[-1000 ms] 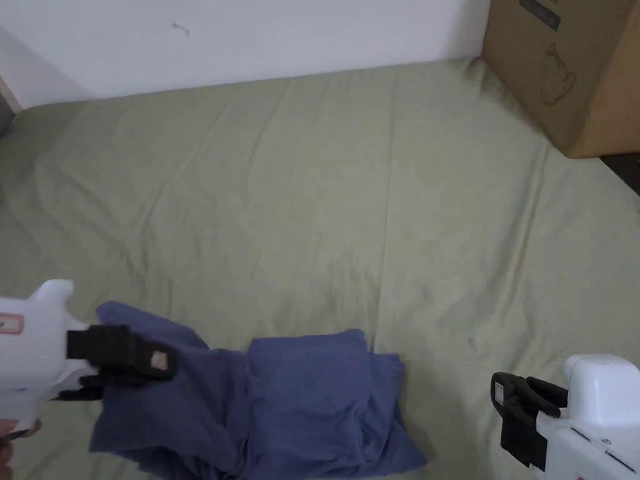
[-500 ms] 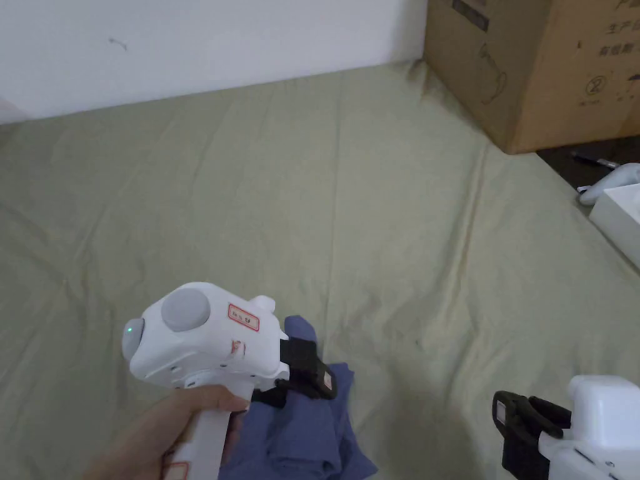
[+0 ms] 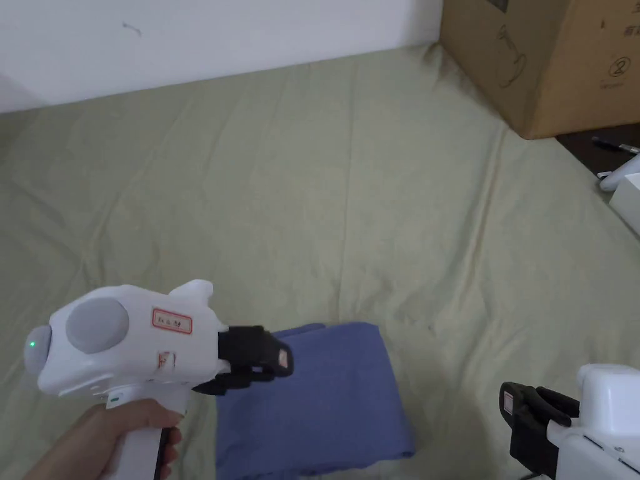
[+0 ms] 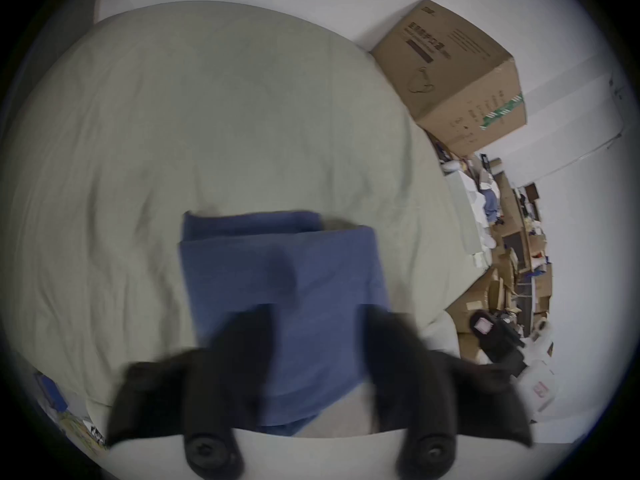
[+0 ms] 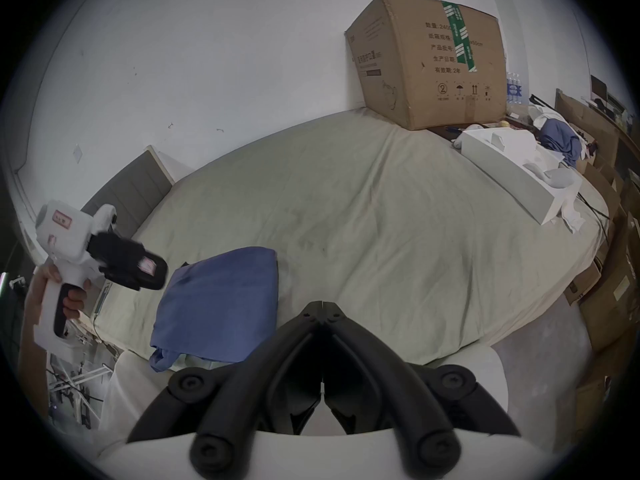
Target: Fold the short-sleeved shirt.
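Note:
The blue short-sleeved shirt (image 3: 319,400) lies in a flat folded rectangle near the front edge of the green bed sheet (image 3: 312,187). In the left gripper view the shirt (image 4: 284,279) shows two stacked layers. A hand holds my left gripper (image 3: 275,362) just above the shirt's left edge; its jaws (image 4: 315,321) stand open with nothing between them. To the right of the shirt, off the cloth, hangs my right gripper (image 3: 519,406). Its jaws (image 5: 322,305) are shut and empty. The right gripper view has the shirt (image 5: 221,300) to its left.
A large cardboard box (image 3: 550,62) stands at the bed's back right corner against the white wall. A white box (image 3: 625,194) lies at the right edge. Past the bed's right side there is clutter of cartons (image 4: 512,279). The wide sheet behind the shirt is bare.
The shirt was spread loose and crumpled; my left gripper carried its left part over to the right and let go. It now lies as a neat rectangle. The right gripper stayed put.

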The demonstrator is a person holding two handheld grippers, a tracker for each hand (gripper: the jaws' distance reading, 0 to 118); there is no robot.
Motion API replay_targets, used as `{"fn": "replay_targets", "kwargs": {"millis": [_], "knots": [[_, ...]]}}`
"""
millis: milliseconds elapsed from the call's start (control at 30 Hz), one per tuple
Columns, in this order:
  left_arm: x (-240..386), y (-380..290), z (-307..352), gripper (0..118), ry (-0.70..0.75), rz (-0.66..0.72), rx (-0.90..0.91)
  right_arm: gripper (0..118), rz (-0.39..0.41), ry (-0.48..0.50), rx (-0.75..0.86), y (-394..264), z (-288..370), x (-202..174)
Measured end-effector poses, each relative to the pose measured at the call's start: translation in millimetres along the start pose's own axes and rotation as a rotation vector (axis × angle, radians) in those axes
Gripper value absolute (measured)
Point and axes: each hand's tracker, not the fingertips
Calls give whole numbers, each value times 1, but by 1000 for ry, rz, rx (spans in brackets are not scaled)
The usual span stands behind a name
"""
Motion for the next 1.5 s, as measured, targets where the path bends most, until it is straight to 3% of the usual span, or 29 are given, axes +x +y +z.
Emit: {"fn": "replay_targets", "kwargs": {"millis": [33, 133, 367, 700, 767, 833, 967, 1267, 1300, 1333, 1400, 1433, 1500], "knots": [[-5, -5, -7, 11, 35, 14, -1, 0, 1, 7, -3, 0, -1, -2], [-10, -18, -25, 1, 53, 15, -7, 0, 17, 18, -10, -2, -1, -7], [15, -23, -61, 0, -11, 8, 7, 0, 27, 17, -24, -3, -2, -4], [92, -30, -122, 0, 33, -194, -92, 0, 16, -1, -32, -5, 3, 5], [102, -33, -122, 0, 11, -257, -79, 0, 20, -1, -33, -6, 4, 4], [101, -33, -117, 0, -49, -236, -106, 0, 28, 1, -41, -6, 3, 2], [80, -37, -82, 0, -172, -149, -61, 0, 40, 27, -48, -5, -1, -8], [-54, -51, 25, 0, -93, 66, 134, 0, 142, 166, -51, 1, -55, -70], [-65, -53, 31, 7, -76, 83, 140, 0, 158, 178, -54, 0, -66, -82], [-74, -56, 35, 24, -47, 117, 146, 0, 175, 182, -50, -2, -76, -91], [-84, -60, 38, 77, -42, 109, 154, 0, 216, 170, -60, -8, -98, -107], [-91, -61, 37, 91, -53, 114, 158, 0, 254, 127, -88, -11, -113, -114], [-101, -60, 30, 104, -120, 146, 160, 0, 274, 109, -171, -18, -138, -121]]}}
